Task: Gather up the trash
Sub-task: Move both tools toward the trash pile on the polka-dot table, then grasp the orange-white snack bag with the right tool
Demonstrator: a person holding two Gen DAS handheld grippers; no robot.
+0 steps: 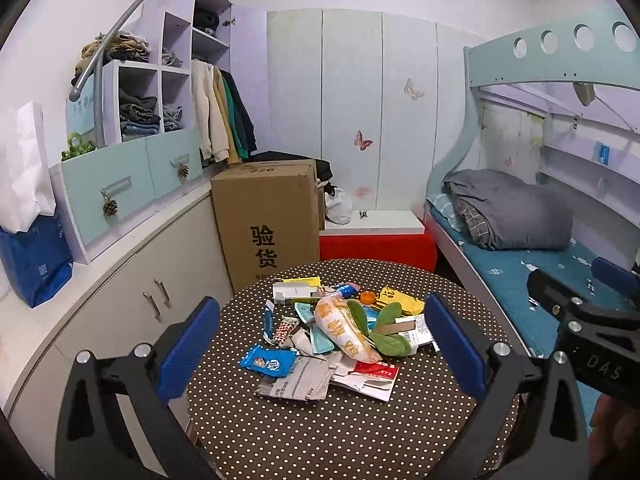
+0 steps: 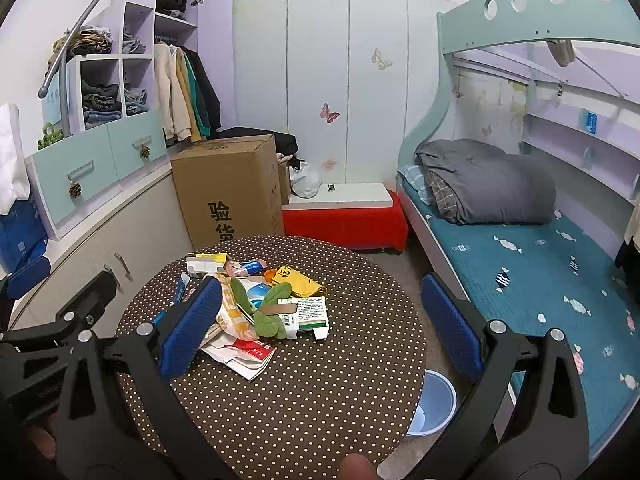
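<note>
Two grippers hovered above the round polka-dot desk, neither holding anything. In the left wrist view, the left gripper had its fingers spread wide apart, framing the trash pile: a blue wrapper, a grey printed packet and an orange-white snack bag, all heaped at the desk's centre. In the right wrist view, the right gripper likewise stood open above the pile, and a blue bin sat on the floor beside the desk. The approach step appeared in hand; the next move probably called for descending and closing on one wrapper. A cardboard box and bunk bed stood behind.
</note>
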